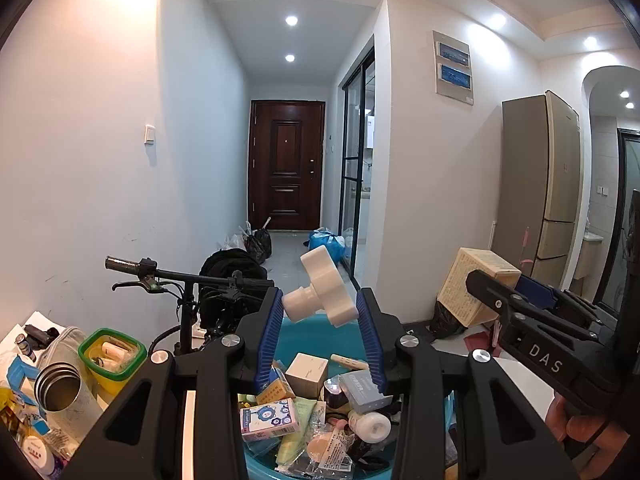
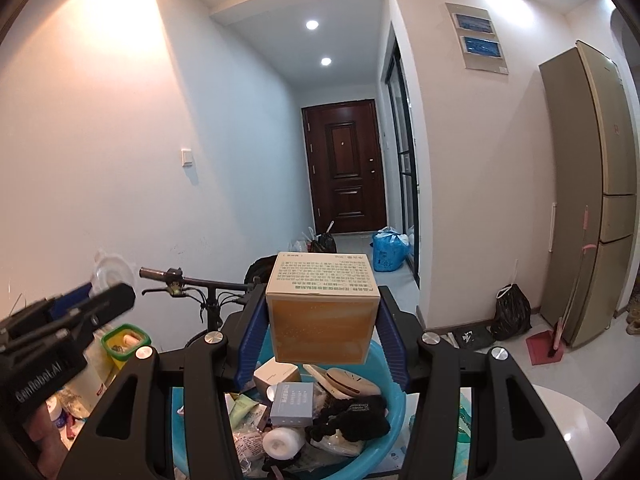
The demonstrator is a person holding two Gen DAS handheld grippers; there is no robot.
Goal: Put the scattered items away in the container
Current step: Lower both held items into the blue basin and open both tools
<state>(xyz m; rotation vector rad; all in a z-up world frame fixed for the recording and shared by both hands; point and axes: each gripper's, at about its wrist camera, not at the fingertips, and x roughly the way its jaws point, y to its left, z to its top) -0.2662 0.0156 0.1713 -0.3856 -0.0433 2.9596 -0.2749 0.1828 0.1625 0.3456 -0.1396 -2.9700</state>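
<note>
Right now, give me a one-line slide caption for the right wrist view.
Right gripper holds a yellow box above the crowded blue basin, left gripper alongside.

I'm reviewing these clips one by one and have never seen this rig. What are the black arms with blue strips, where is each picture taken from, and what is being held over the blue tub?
There is no robot here. A person carries a hand-held grasping tool in each hand, and each has a wide-angle camera looking forward along its two black fingers with blue ribbed pads.

The left tool's own camera shows it shut on a white plastic knob. On the right edge of that view you see the other tool from outside.

The right tool's own camera shows it shut on a yellow printed carton.

Both items hang above a blue basin already full of small boxes, tubes and packets. Beside it stand a steel flask and a green-rimmed tub. A scooter handlebar stands behind.
</note>
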